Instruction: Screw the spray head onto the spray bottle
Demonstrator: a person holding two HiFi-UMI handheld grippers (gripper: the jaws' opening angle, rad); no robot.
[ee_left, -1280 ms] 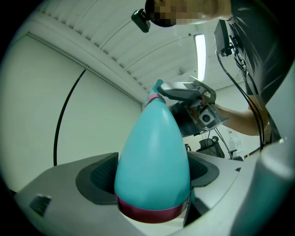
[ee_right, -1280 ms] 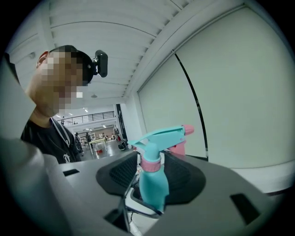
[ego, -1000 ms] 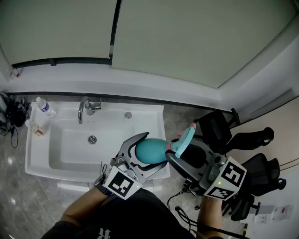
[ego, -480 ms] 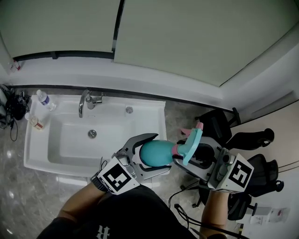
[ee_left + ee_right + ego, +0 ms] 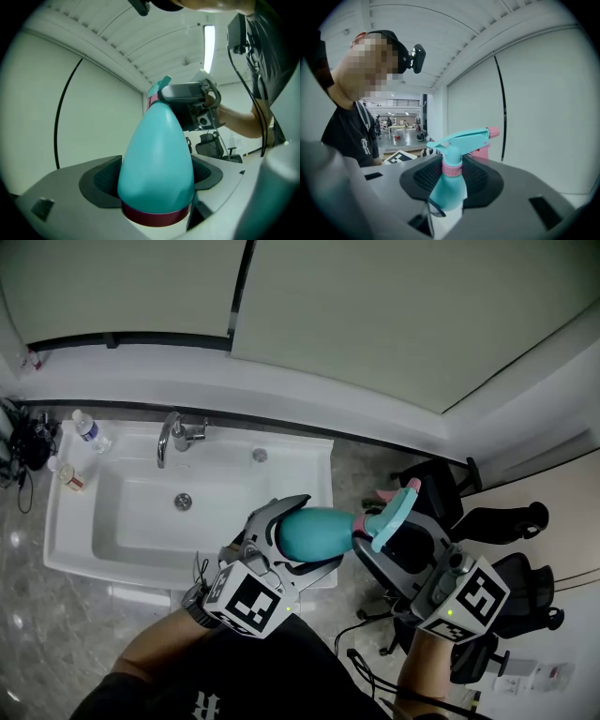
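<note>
Holding teal spray bottle (image 5: 314,531) level in clenched left gripper (image 5: 315,534), above sink (image 5: 84,549) corner; clamping spray head (image 5: 394,512) at bottle's neck with right gripper (image 5: 382,538).

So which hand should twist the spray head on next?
Right. The right claw is shut on the spray head by the pink collar, so it can twist; the left claw clamps the bottle, likely best as the anchor.
</note>
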